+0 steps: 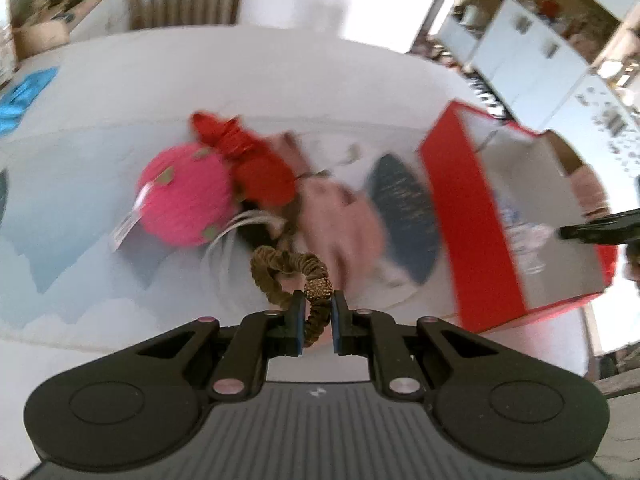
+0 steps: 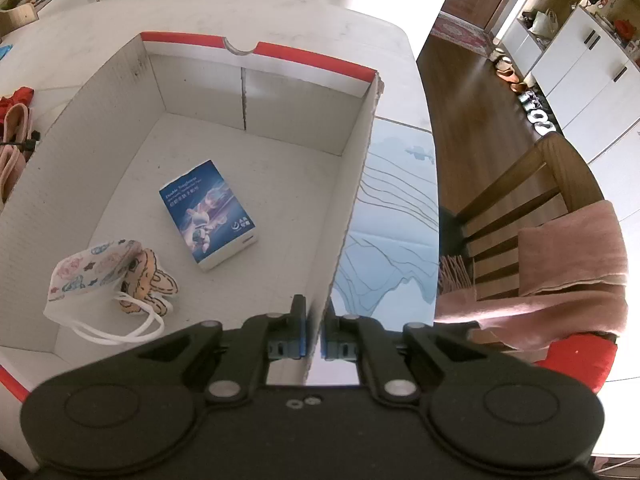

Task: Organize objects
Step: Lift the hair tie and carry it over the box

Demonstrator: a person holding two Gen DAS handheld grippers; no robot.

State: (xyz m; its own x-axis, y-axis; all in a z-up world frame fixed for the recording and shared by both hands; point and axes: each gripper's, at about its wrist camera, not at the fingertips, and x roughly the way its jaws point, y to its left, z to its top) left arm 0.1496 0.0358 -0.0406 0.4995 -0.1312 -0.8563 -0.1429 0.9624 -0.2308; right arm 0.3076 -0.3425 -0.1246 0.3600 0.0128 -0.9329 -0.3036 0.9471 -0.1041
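Left hand-held gripper (image 1: 316, 312) is closed on a brown hair tie (image 1: 286, 270), gripped beside its bead and hanging above the bench (image 1: 80, 128). It is light, soft and stretchy, so it may swing. Right hand-held gripper (image 2: 316, 320) pinches the box (image 2: 352, 184) wall, steadying it.

The pile of soft things (image 1: 280, 184) on the table is looking smeared and blurry. The pink cloth (image 2: 12, 148) is getting cut off by the picture's left edge.
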